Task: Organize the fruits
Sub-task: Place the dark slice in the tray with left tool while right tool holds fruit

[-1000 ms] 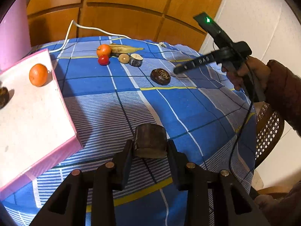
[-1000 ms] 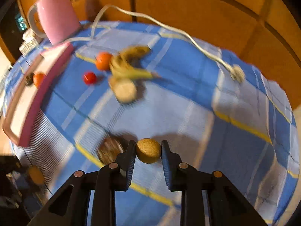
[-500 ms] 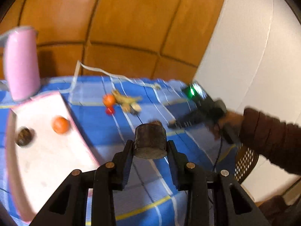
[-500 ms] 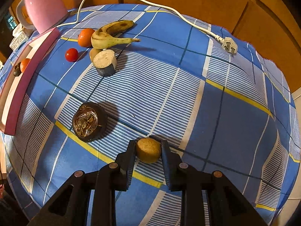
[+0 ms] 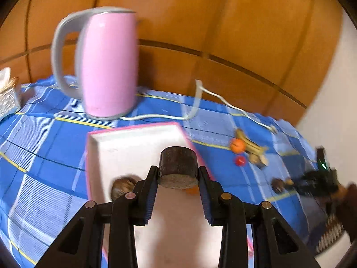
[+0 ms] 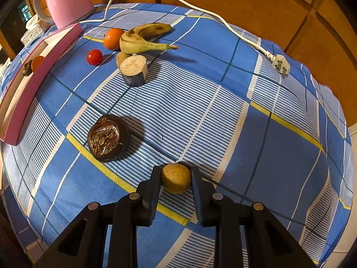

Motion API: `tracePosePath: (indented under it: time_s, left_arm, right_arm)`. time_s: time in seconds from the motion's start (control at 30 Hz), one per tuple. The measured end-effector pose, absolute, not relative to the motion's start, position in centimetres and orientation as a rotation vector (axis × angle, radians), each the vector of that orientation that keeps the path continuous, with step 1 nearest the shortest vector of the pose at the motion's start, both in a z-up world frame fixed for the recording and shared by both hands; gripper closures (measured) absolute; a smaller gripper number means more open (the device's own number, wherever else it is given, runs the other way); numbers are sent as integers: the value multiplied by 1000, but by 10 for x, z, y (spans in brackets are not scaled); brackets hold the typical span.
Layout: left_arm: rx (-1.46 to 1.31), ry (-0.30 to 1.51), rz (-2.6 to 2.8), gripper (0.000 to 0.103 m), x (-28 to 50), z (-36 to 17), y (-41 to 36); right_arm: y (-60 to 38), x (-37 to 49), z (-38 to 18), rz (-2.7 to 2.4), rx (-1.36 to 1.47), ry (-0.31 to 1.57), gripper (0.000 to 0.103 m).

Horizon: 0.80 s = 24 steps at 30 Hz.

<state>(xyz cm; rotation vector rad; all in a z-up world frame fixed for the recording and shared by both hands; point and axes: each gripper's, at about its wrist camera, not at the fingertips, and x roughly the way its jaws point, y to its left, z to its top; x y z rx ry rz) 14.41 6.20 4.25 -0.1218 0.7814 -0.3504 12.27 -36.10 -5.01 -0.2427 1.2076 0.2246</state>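
Note:
My left gripper (image 5: 178,174) is shut on a dark round fruit chunk (image 5: 177,167), held in the air over the pink-rimmed white tray (image 5: 133,138). A brown fruit half (image 5: 122,186) lies in that tray, and an orange is mostly hidden behind the chunk. My right gripper (image 6: 176,178) is shut on a small tan round fruit (image 6: 176,178) low over the blue checked cloth. On the cloth lie a dark passion-fruit half (image 6: 107,138), a pale cut chunk (image 6: 133,70), a banana (image 6: 145,36), an orange (image 6: 113,38) and a cherry tomato (image 6: 94,57).
A pink kettle (image 5: 107,62) stands behind the tray, its white cord (image 6: 200,11) and plug (image 6: 281,63) trailing across the cloth. A tissue box (image 5: 7,96) sits at the far left. Wooden panels back the table. A sleeve (image 5: 345,201) shows at the right edge.
My left gripper has lifted the dark chunk off the cloth and swung it left, over the tray. The right gripper has sunk slightly toward the cloth with the tan fruit.

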Motion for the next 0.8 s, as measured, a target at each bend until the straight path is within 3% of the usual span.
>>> tracePosePath:
  time_s: [0.57,0.8]
  left_arm:
    - [-49,891,-186,66,222,1,71]
    - [-13,871,-189,56,215,5,64]
  right_arm:
    - [-358,121,-49,224,-262,1202,76]
    - [-358,121,-50,220,-268,1199,76]
